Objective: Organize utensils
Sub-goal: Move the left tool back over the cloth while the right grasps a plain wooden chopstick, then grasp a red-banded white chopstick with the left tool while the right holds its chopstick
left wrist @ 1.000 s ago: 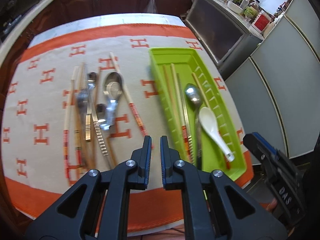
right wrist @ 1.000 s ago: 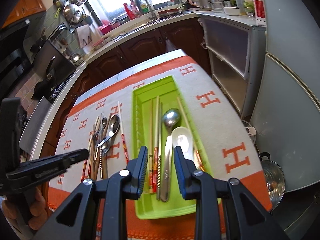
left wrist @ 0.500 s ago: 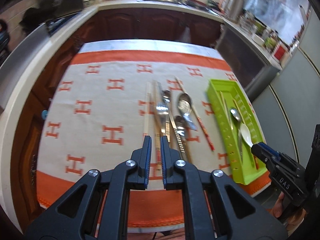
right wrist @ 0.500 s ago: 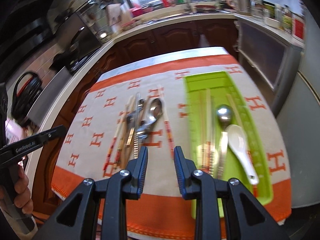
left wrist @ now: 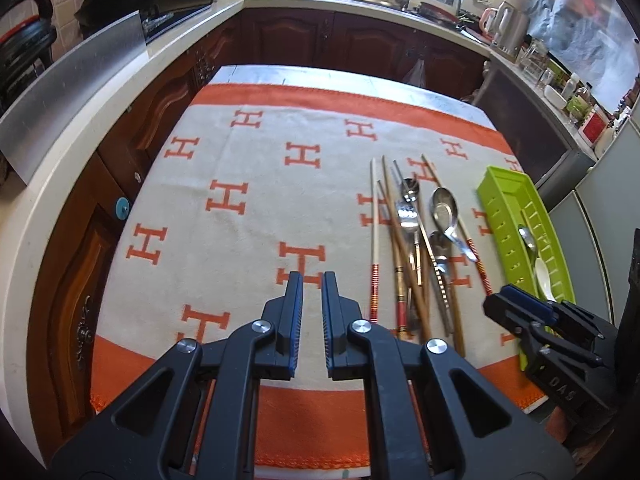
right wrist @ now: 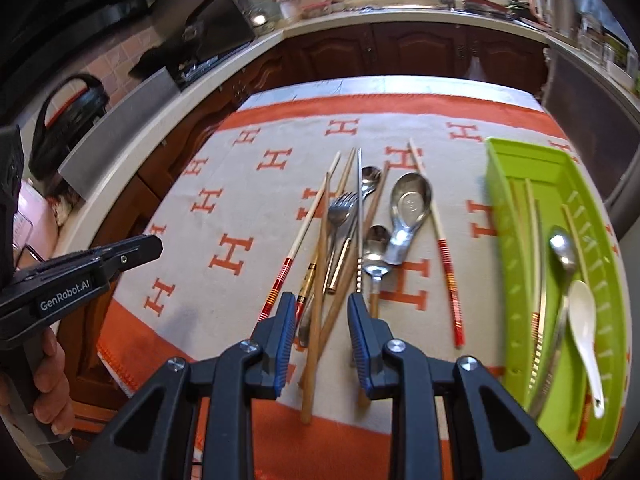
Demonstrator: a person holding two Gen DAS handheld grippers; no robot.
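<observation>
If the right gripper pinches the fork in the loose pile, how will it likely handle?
The fork looks like polished metal, so probably stiff but slippery between the pads. It lies tangled among chopsticks, so lifting it would likely drag or roll them. Its thin handle leaves little to pinch.

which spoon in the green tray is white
The ceramic soup spoon, lying nearest the tray's front end. The other spoon there is shiny metal.

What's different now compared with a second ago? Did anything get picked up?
Both views have swung left: the right hand-held gripper went from above the green tray to above the loose utensil pile, and the left hand-held gripper to bare cloth. Nothing was picked up or dropped; the utensils lie as before.
</observation>
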